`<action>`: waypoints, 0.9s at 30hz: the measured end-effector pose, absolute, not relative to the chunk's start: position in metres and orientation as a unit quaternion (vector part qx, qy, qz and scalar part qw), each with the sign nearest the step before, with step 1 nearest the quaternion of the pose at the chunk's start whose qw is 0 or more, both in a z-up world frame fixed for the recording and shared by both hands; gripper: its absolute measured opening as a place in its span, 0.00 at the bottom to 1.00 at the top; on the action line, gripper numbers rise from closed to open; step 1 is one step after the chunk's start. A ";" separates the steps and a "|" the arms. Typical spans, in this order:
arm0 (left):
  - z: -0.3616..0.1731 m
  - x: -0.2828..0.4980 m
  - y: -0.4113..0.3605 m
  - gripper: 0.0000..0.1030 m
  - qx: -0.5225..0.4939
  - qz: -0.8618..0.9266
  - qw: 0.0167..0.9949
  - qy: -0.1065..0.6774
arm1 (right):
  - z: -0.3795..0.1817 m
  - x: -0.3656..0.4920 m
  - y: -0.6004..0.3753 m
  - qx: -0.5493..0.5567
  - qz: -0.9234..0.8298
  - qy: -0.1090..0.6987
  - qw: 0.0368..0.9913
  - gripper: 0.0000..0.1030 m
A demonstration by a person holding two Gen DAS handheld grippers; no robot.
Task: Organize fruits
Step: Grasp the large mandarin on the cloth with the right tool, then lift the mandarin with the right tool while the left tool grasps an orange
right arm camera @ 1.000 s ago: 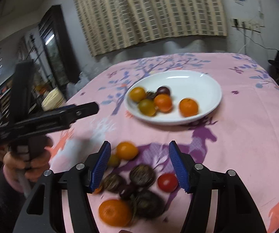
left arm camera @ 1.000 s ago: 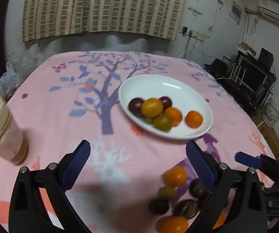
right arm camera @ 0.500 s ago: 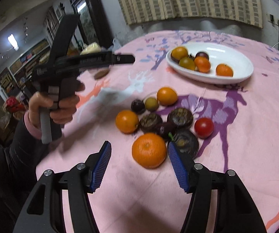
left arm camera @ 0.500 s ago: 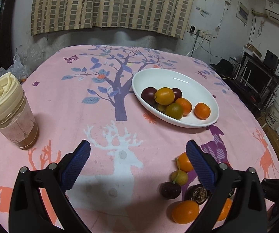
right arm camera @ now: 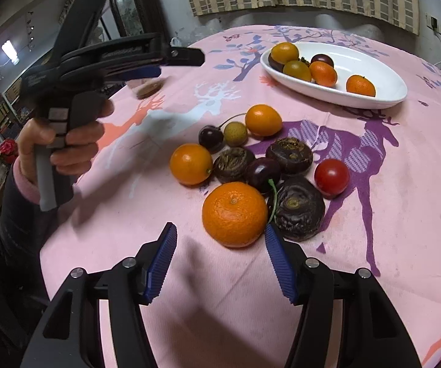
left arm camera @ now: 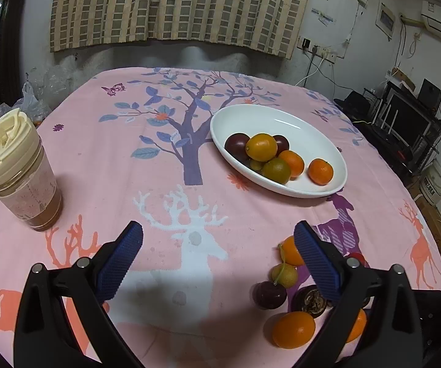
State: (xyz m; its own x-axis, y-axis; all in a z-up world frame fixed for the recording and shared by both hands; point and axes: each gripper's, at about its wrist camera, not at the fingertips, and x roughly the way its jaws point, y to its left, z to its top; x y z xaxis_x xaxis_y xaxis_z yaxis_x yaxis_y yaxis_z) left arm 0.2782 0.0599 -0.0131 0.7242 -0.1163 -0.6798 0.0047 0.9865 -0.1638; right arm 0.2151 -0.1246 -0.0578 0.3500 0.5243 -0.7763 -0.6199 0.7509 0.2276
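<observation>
A white oval plate (left arm camera: 318, 128) (right arm camera: 377, 70) on the pink tablecloth holds several fruits, orange, green and dark purple. A loose pile of fruit lies nearer: a big orange mandarin (right arm camera: 235, 213), a red tomato (right arm camera: 331, 176), dark water chestnuts (right arm camera: 297, 208), cherries and small oranges (right arm camera: 191, 163). My right gripper (right arm camera: 220, 260) is open and empty, just short of the mandarin. My left gripper (left arm camera: 219, 256) is open and empty above the cloth, left of the pile (left arm camera: 292, 325); it also shows held in a hand in the right wrist view (right arm camera: 171, 61).
A lidded cup of brownish drink (left arm camera: 19, 168) stands at the table's left edge. Plastic bags (left arm camera: 33, 98) lie beyond it. Shelving with electronics (left arm camera: 404, 122) and a bucket (left arm camera: 438, 181) stand right of the table.
Both grippers have pulled back from the plate towards the near side. The right gripper has drawn behind the loose pile and now faces the mandarin. Both stayed open.
</observation>
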 end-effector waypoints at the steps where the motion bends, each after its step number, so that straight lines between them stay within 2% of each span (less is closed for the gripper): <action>1: -0.013 0.278 0.060 0.94 -0.075 -0.033 0.925 0.370 | -0.058 0.217 -0.124 -0.050 0.347 0.449 0.822 0.56; 5: -0.013 0.275 0.059 0.94 -0.069 -0.031 0.927 0.369 | -0.062 0.220 -0.116 -0.063 0.335 0.446 0.828 0.50; 7: -0.013 0.275 0.059 0.94 -0.067 -0.028 0.927 0.369 | -0.064 0.222 -0.115 -0.064 0.326 0.447 0.830 0.43; 12: -0.015 0.274 0.063 0.94 -0.067 -0.025 0.924 0.376 | -0.060 0.224 -0.124 -0.040 0.334 0.444 0.831 0.42; 16: -0.011 0.266 0.060 0.94 -0.059 -0.074 0.920 0.380 | -0.042 0.230 -0.147 0.052 0.375 0.414 0.828 0.42; 23: -0.023 0.223 0.027 0.93 0.024 -0.204 0.900 0.384 | -0.032 0.239 -0.176 0.111 0.345 0.390 0.847 0.42; 25: -0.033 0.213 0.017 0.79 0.041 -0.224 0.892 0.390 | -0.033 0.241 -0.176 0.111 0.340 0.393 0.847 0.42; 27: -0.045 0.210 0.008 0.58 0.049 -0.237 0.880 0.409 | -0.033 0.242 -0.176 0.107 0.338 0.395 0.847 0.42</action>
State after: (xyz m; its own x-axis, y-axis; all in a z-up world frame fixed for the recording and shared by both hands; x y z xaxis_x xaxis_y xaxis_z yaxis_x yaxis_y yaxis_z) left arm 0.2097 0.0078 -0.0453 0.5535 -0.3776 -0.7423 0.4577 0.8825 -0.1077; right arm 0.2422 -0.1756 -0.0333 0.4590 0.6574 -0.5975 -0.4881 0.7486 0.4487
